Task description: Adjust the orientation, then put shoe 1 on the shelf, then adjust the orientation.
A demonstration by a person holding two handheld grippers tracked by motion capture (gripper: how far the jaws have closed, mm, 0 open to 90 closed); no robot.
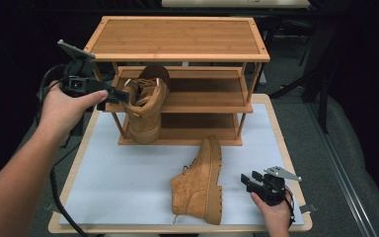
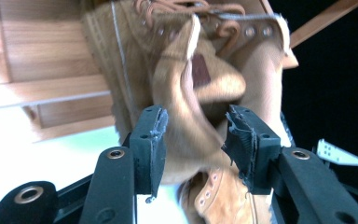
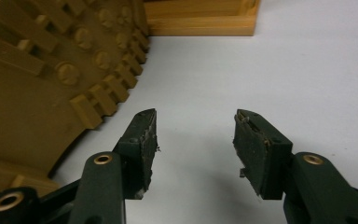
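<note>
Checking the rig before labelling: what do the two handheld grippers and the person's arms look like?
Both grippers are black. The left gripper and right gripper each carry a grey three-cornered plate on top. The fingers are dark blocks with frayed, worn pads, on black links with brass-coloured rivets. A black cable trails from the left gripper. Forearms are bare, with no sleeves in sight.

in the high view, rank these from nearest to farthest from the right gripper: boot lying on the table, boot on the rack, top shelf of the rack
1. The boot lying on the table, on its side just left of the right gripper.
2. The boot on the rack, at the rack's left end, by the left gripper.
3. The top shelf, at the far back.
</note>
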